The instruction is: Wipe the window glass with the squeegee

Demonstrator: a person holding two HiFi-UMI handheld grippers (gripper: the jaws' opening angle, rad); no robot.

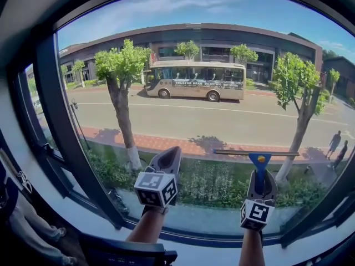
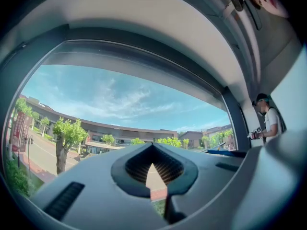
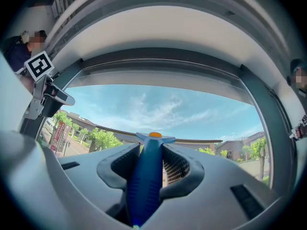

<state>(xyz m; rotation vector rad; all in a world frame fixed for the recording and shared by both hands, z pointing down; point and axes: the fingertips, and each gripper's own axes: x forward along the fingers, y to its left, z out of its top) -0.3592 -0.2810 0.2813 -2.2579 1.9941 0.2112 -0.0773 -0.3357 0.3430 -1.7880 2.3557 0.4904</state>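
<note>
A dark frame holds the glass, which looks out on a street with a bus and trees under blue sky.

The right tool is clenched on the squeegee. Its own view shows the blue handle wedged upright between the jaws, with the head just past their tips. From there the thin blade runs level to both sides, low on the glass toward its lower right corner. I judge that gripping the handle low and upright keeps the blade square to the pane for an even stroke. Whether the blade touches the glass, I cannot tell.

The left tool is raised beside it, nearer the middle of the bottom edge. Its jaws are pressed together on nothing. It seems parked clear of the blade's path, since one tool can do the wiping.
</note>
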